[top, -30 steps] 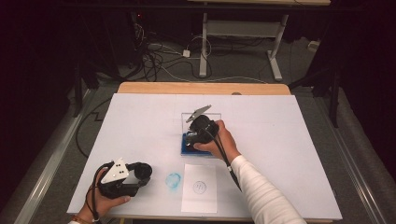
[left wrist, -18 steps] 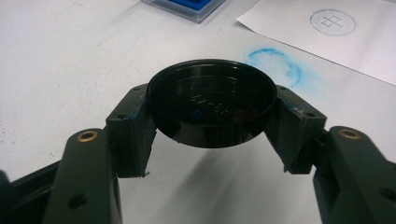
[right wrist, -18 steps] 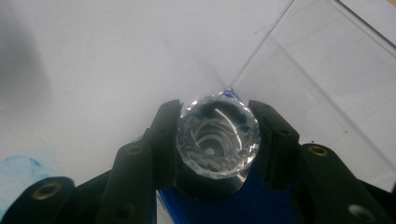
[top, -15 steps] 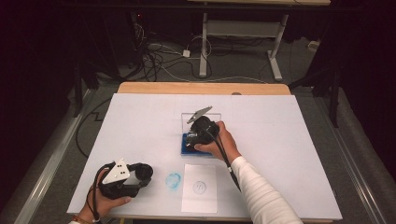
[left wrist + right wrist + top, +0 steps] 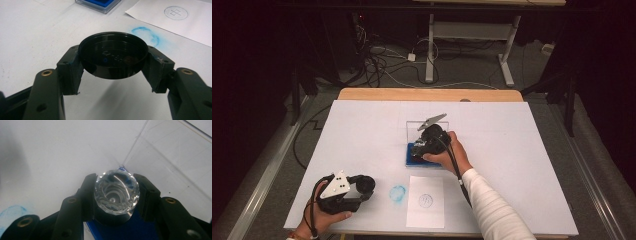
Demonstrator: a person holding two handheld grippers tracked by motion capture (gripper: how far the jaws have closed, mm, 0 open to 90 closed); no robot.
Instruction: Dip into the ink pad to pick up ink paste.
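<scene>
A: Black plastic first: at the lower left of the high view, the left gripper (image 5: 362,187) is clenched on a round black lid (image 5: 364,184). In the left gripper view the lid (image 5: 113,54) sits level between the two pads, hollow side up, with the white table (image 5: 30,37) below it.

B: And just right of that?

A: A smudged blue ring (image 5: 397,194) is printed on the table's white cover, near the lower centre of the high view. Beside it, further right, lies a sheet of paper (image 5: 426,202) with a small round stamp mark (image 5: 426,200) in blue.

B: Where is the other hand?

A: Near the middle of the high view. The right gripper (image 5: 422,146) points down over a blue ink pad (image 5: 411,157), which lies in a clear case whose lid (image 5: 413,131) stands open behind it.

B: Is it holding anything?

A: Yes. In the right gripper view its jaws grasp a stamp with a faceted clear crystal top (image 5: 117,192), one pad on each side. The stamp's dark lower part stands over the blue pad (image 5: 140,227); whether it touches the ink I cannot tell.
</scene>
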